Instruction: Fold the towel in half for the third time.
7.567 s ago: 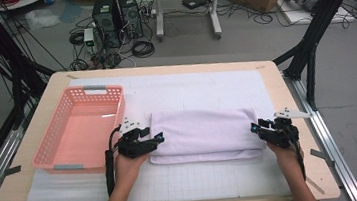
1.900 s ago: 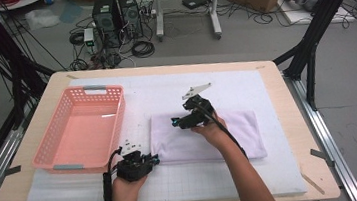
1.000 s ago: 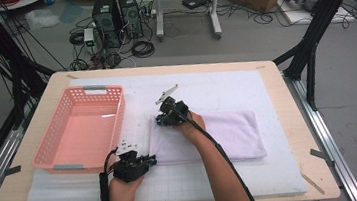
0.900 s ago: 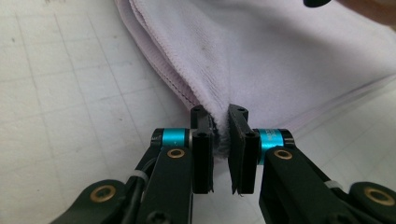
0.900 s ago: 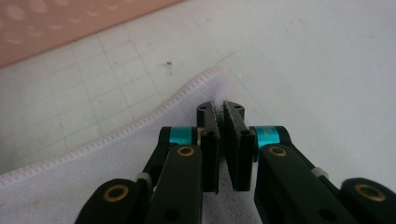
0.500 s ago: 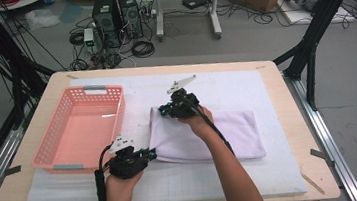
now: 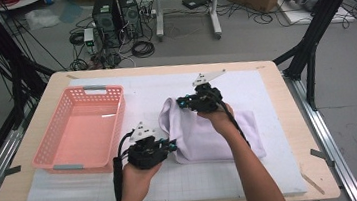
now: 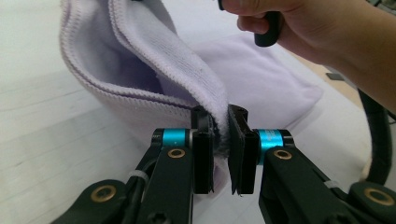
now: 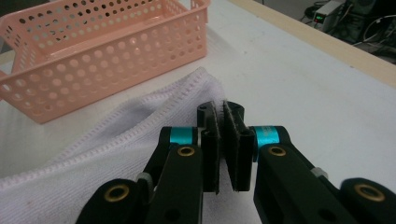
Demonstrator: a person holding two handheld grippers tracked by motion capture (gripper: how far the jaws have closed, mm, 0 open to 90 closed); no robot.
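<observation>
Nearest to the person, the left gripper [image 7: 171,145] has its jaws clamped on the edge of the lilac towel [image 7: 210,132]. In the left gripper view the pinch is plain: several folded layers of the towel [image 8: 187,88], each with a ribbed, stitched hem, run down into the narrow gap between the two pads, and the cloth climbs away up and to the left of the jaws in a loose arch. Beyond them it lies flatter, soft and faintly fuzzy, on the white mat [image 7: 274,171].

Farther out, the right gripper [image 7: 183,102] is shut on the towel's far corner. In the right gripper view that corner [image 9: 140,121] is caught between the pads, and the fabric spreads out left of the jaws and below them, its hem showing rows of small stitches. I think a single folded edge is caught there, though the pads hide most of it.

Between the two grippers the near-left end of the towel is raised off the mat and gathered into a hump, while the rest lies flat to the right.

Past the right jaws, up and to the left, stands the pink perforated basket [image 9: 112,51], just beside the towel.
</observation>
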